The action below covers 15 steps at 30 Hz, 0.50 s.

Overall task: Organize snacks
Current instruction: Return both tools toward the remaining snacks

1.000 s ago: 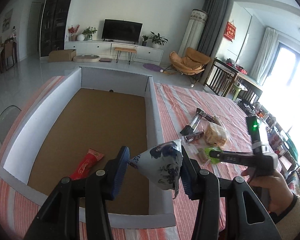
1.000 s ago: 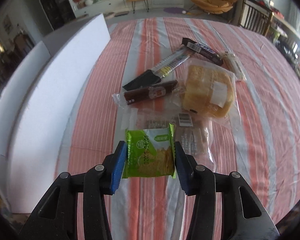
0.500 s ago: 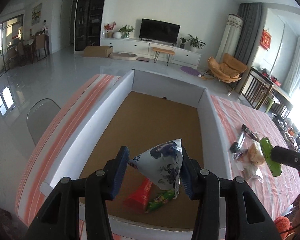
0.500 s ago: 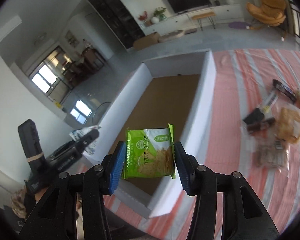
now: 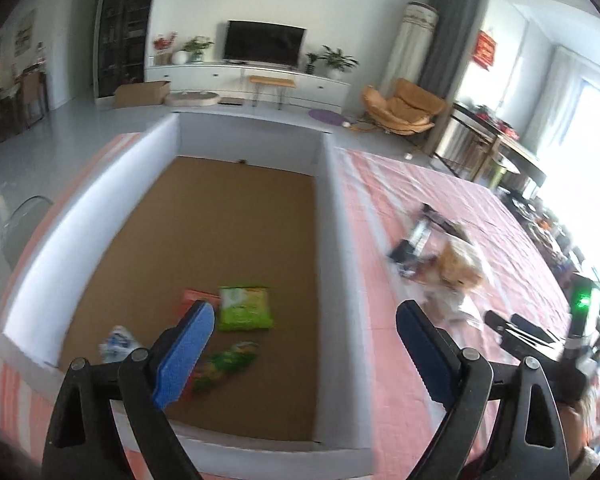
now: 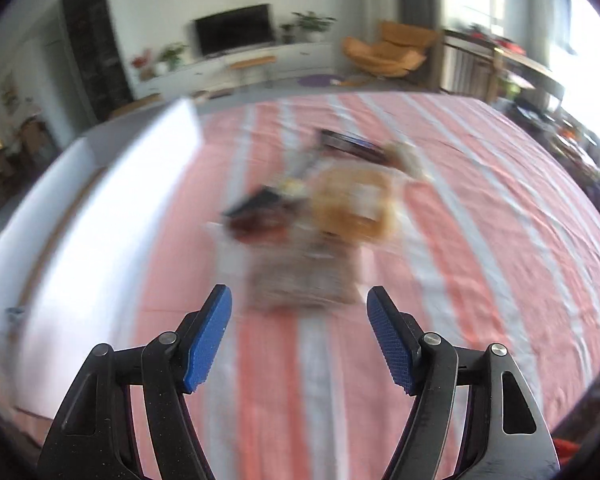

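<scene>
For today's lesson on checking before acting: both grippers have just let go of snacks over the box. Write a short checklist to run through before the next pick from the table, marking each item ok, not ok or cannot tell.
1. left gripper has nothing between its pads, jaws opening: ok.
2. right gripper has nothing between its pads, jaws opening: ok.
3. green cracker packet lies on the floor of the box: ok.
4. blue-and-white pouch lies inside the box near its left wall: ok.
5. Snacks remain on the striped tablecloth, including the bread packet: ok.
6. Exact outline of the nearest snack for a grasp: cannot tell, the view is blurred.
</scene>
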{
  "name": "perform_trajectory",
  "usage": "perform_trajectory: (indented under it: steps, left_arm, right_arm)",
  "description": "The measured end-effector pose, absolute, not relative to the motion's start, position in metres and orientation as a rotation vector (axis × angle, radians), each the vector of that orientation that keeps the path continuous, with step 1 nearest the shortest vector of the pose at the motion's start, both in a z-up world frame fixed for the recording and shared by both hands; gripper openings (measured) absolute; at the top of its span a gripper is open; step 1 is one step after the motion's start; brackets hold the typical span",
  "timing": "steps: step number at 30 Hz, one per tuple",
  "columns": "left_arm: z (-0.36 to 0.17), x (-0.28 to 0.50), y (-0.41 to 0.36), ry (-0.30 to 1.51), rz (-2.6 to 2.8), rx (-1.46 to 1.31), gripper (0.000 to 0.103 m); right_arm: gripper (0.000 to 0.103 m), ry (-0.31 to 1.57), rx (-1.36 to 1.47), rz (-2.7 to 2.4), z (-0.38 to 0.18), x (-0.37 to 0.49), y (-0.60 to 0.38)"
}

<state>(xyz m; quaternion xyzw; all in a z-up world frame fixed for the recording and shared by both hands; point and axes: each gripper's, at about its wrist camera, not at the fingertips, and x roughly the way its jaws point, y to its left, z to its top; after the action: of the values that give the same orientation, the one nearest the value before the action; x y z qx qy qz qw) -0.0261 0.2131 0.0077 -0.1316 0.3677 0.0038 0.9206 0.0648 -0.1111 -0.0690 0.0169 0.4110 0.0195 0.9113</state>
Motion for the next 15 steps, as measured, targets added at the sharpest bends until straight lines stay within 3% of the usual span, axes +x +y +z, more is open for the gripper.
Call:
perform_trajectory:
  steps: [2, 9, 15]
  left_arm:
    - [0.006, -0.018, 0.171, 0.765, -0.107, -0.249, 0.101]
    - [-0.039, 0.026, 0.051, 0.902, -0.283, -0.178, 0.101]
    - [-0.080, 0.046, 0.017, 0.941, -0.214, -0.054, 0.101]
  right_arm:
    - [0.073, 0.854, 0.060, -0.084, -0.083, 0.067, -0.146]
    - [0.073, 0.839, 0.191, -0.170, -0.091, 0.061, -0.197]
    - [0.073, 0.865, 0.315, -0.217, -0.103, 0.059, -0.222]
